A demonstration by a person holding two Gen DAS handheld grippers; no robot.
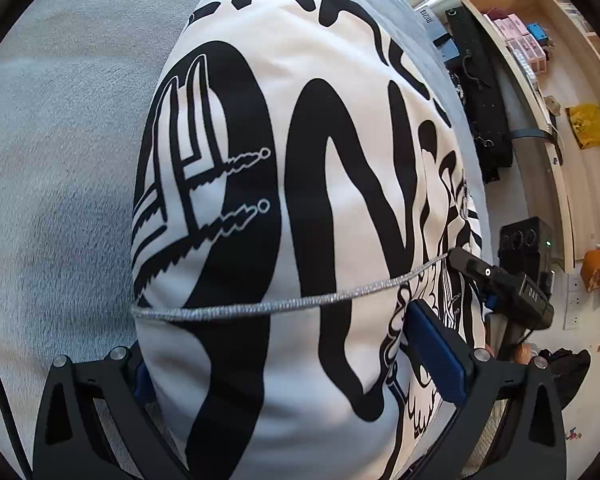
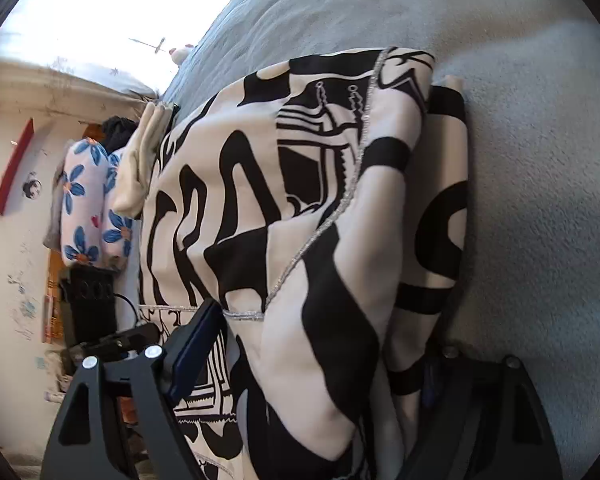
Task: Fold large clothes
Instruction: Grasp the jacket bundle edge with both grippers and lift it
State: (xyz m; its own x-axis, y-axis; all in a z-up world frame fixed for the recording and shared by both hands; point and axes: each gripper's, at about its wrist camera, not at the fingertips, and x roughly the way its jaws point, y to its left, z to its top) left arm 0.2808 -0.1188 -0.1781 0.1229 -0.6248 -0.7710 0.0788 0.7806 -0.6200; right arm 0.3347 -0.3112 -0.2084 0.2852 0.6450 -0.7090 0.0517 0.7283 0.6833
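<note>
**Big printed garment folded on the grey bed, both grippers around it**

Here's the garment (image 1: pixel 300 208), white soft cloth with bold black lettering and line art, lying folded in smooth layers on a fuzzy grey-blue blanket (image 1: pixel 60 160). A thin silver braided trim (image 1: pixel 280 304) runs across it, glittery against the matte fabric.

Left gripper (image 1: pixel 304 376): jaws spread wide, cloth between them, blue pad (image 1: pixel 436 352) resting by the fabric, not clamping — released. Right gripper (image 2: pixel 312 360): jaws straddle a thick bunched fold; its right finger is buried behind cloth, so I cannot tell whether it grips.

The left view shows the bedside: pale wooden shelves (image 1: pixel 540 60) with pink boxes (image 1: pixel 520 40), a yellow bag (image 1: pixel 588 124), and the other gripper's black body (image 1: pixel 508 284). The right view alone gives a blue-flowered pillow (image 2: pixel 88 200), cream cloth (image 2: pixel 140 168), a bright window (image 2: pixel 120 8) and a red strip on the wall (image 2: pixel 14 168).
</note>
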